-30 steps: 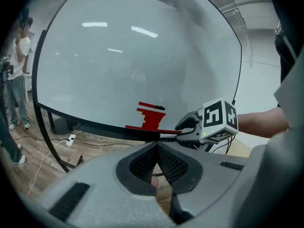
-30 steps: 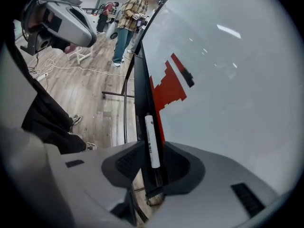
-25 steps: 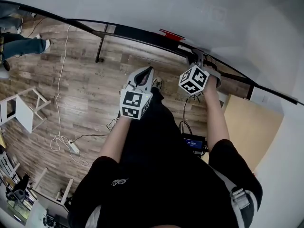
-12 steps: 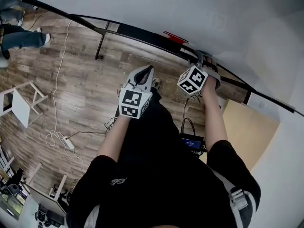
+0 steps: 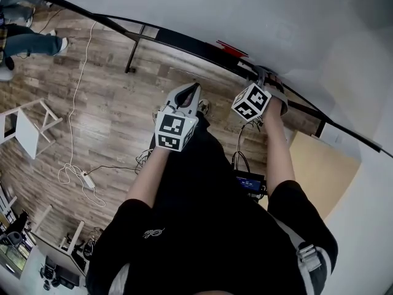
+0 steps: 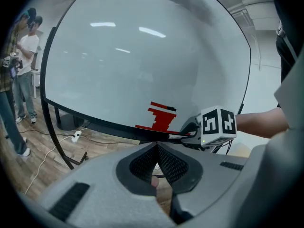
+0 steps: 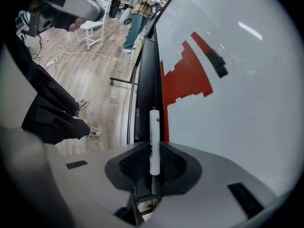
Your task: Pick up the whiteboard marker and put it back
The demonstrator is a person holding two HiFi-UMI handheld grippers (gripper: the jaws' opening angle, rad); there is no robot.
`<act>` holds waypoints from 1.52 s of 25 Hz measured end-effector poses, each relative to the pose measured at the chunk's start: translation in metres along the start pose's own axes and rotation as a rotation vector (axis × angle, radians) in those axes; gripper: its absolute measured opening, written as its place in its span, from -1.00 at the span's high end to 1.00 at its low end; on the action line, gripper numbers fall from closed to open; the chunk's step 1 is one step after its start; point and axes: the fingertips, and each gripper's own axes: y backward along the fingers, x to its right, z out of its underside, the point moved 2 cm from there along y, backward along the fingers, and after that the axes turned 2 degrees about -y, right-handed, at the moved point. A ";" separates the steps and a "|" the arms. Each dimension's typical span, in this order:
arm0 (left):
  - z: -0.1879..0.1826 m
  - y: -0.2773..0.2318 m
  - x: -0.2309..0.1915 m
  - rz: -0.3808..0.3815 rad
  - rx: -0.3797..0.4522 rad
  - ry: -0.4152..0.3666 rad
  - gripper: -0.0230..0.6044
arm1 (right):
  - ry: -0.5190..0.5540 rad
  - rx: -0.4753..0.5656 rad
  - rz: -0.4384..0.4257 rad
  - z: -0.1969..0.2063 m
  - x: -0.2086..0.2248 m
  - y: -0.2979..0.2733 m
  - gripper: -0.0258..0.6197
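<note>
- My right tool (image 7: 153,146) points steeply down at the black tray (image 7: 144,94) along the bottom edge of the whiteboard (image 7: 237,108).
- Its jaws have just been closing, and the whiteboard marker (image 7: 154,127) is between them. The pads now pinch the white barrel from both sides.
- The marker lies lengthwise along the tray, parallel to the board's lower edge. Its far end points away from the tool and its darker end sits back between the jaws. I cannot tell whether it rests on the tray or is lifted just clear of it.
- Just beside the marker, on the board, is a stepped red drawing (image 7: 187,77) with a short black stroke at its top.
- My left tool (image 6: 156,146) has its jaws pressed together at the tips with nothing between them. It hangs in front of me, short of the board, aimed at the tray and the red drawing.
- In the head view the two tools are near each other, the left one lower in the picture and over the wooden floor (image 5: 104,115), the right one up at the tray.
- A white cable (image 5: 77,134) trails across the floor on my left.
- Other people (image 6: 19,70) stand well away, beyond the left end of the board.
</note>
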 end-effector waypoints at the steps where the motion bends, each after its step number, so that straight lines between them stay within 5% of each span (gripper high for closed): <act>1: 0.000 0.000 -0.001 -0.001 0.001 0.001 0.91 | -0.003 0.000 0.000 0.000 0.000 0.000 0.78; 38: 0.012 0.026 -0.008 -0.022 0.006 -0.001 0.91 | 0.012 0.003 0.102 -0.003 -0.006 0.007 0.76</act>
